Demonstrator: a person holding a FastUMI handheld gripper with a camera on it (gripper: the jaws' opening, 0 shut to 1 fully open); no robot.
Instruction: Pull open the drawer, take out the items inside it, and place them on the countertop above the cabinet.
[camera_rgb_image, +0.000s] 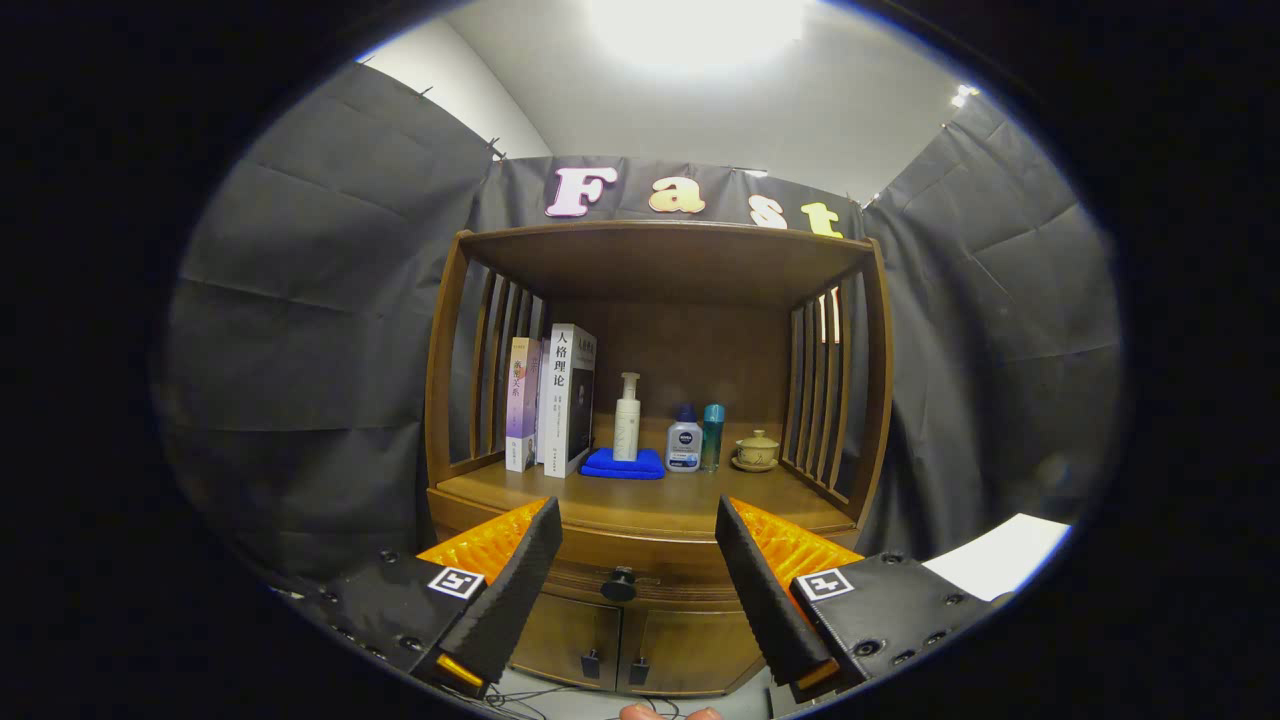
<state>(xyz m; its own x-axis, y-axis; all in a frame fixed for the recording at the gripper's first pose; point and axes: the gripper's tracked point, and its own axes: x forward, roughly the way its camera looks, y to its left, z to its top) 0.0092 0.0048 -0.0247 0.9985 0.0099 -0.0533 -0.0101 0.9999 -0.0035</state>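
Jaws are standing spread wide, holding nothing, and the gripper (638, 520) is hanging in front of a wooden cabinet (655, 540), apart from it. Between the two fingers, beyond their tips, the drawer (640, 582) is sitting shut under the countertop (650, 500), its dark round knob (619, 583) showing in the gap. Below the drawer, two small cabinet doors (628, 645) with dark pulls are closed.

On the countertop, under the cabinet's upper shelf, several things are standing in a row near the back. Three upright books (553, 400) are leaning against the slatted side. Next to them a white pump bottle (627, 418) is resting on a folded blue cloth (623, 464). Beside that are a small white and blue bottle (684, 440), a teal bottle (712, 435) and a small lidded cup on a saucer (756, 451). Fingertips of a hand (668, 712) are peeking up beneath the gripper.
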